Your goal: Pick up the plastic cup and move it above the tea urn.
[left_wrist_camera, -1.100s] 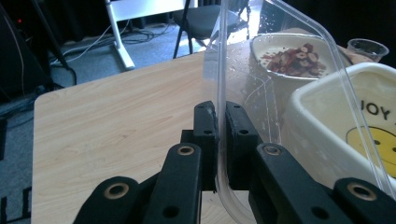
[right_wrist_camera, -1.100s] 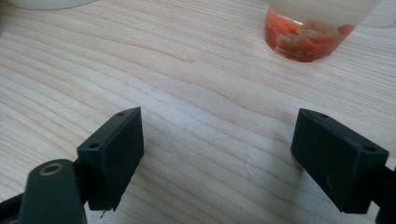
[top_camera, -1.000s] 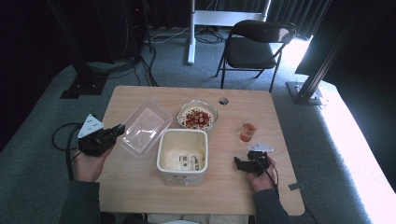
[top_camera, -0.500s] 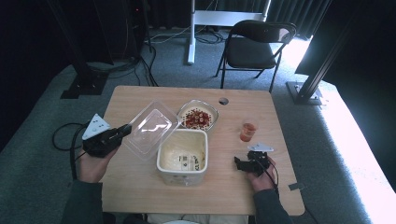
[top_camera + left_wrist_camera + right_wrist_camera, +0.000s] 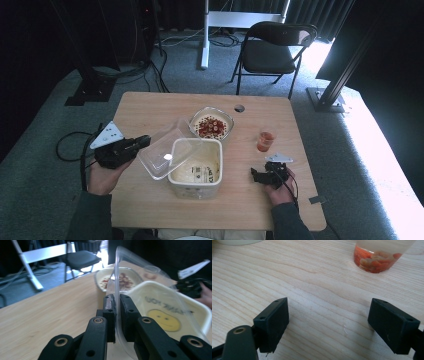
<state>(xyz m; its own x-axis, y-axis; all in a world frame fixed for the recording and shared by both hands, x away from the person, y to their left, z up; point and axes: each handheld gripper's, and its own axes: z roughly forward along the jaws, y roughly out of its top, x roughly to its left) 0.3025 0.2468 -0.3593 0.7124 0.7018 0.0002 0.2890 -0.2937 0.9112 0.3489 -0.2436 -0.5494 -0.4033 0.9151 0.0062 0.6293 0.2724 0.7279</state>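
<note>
My left gripper point(image 5: 143, 143) point(image 5: 115, 305) is shut on the edge of a clear plastic lid point(image 5: 167, 150) point(image 5: 140, 270). It holds the lid tilted, off the table, with its far side over the left rim of a white square container point(image 5: 196, 187) point(image 5: 203, 314). A smiley and printed words show on the container's bottom. Behind it stands a clear bowl point(image 5: 231, 121) point(image 5: 98, 280) of red-topped food. My right gripper point(image 5: 256, 176) point(image 5: 328, 322) rests low over the wood to the container's right, open, with nothing between its jaws. A small cup point(image 5: 265, 141) point(image 5: 382, 255) of orange-red pieces stands just beyond it.
The wooden table point(image 5: 150, 210) has a cable hole point(image 5: 239, 108) near its far edge. A black folding chair point(image 5: 275, 50) and a white desk frame point(image 5: 205, 35) stand on the carpet behind. The left gripper's cable point(image 5: 70, 142) loops off the table's left side.
The left gripper lifted the clear lid off the table and carried it right, tilting it up over the container's left rim. The right gripper stayed put.
</note>
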